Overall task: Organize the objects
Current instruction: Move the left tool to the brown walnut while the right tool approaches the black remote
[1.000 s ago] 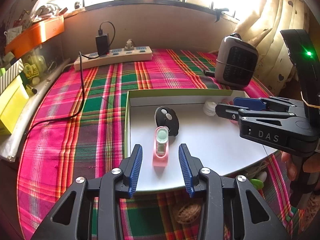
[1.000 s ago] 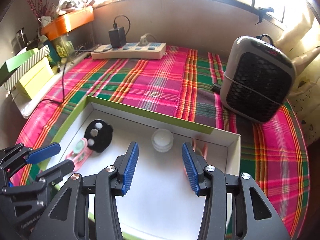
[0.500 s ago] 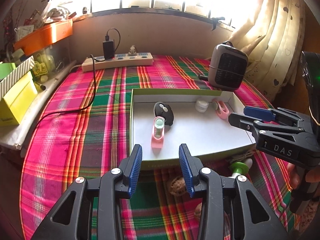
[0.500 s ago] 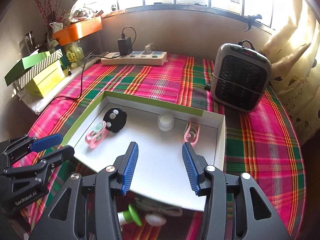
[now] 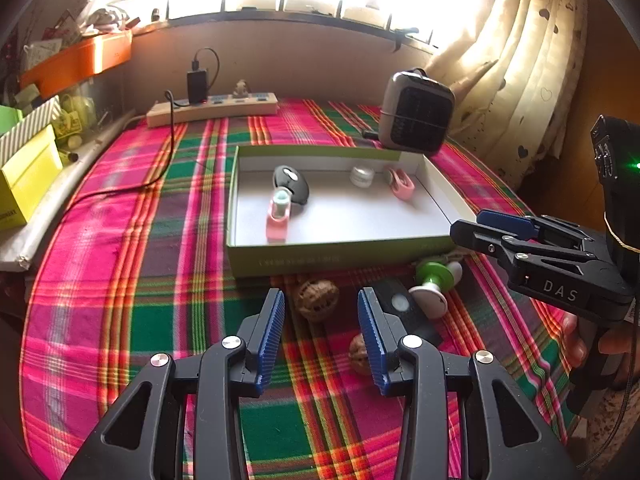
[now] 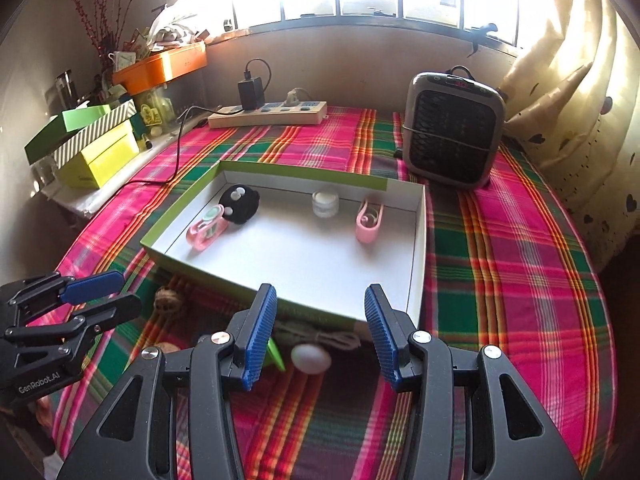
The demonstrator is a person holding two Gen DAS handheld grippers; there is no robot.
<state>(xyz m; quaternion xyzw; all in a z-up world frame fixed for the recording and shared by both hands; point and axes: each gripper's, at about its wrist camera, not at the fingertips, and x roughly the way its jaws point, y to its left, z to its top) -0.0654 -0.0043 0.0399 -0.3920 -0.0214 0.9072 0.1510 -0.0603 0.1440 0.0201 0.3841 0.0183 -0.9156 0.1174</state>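
An open white box with a green rim (image 5: 340, 259) (image 6: 288, 307) lies on the plaid cloth. It holds a black round thing (image 5: 291, 179), a pink clip with a teal part (image 5: 278, 216), a small white jar (image 5: 362, 176) and a second pink clip (image 5: 400, 184). In front of the box lie two walnuts (image 5: 317, 298) (image 5: 360, 354), a flat black piece (image 5: 400, 308) and a green and white item (image 5: 434, 282). My left gripper (image 5: 320, 293) hangs open over the first walnut. Over the box's near edge my right gripper (image 6: 320, 288) is open, holding nothing.
A grey heater (image 6: 452, 132) stands at the back right, and a power strip (image 6: 268, 114) with a charger and its black cable at the back. Yellow and green boxes (image 6: 96, 152) are stacked on the left. A coiled cord (image 6: 320, 337) lies against the box's front.
Both grippers have drawn back from over the box toward the near side of the table. The loose items in front of the box have come into view. The jaws look unchanged.
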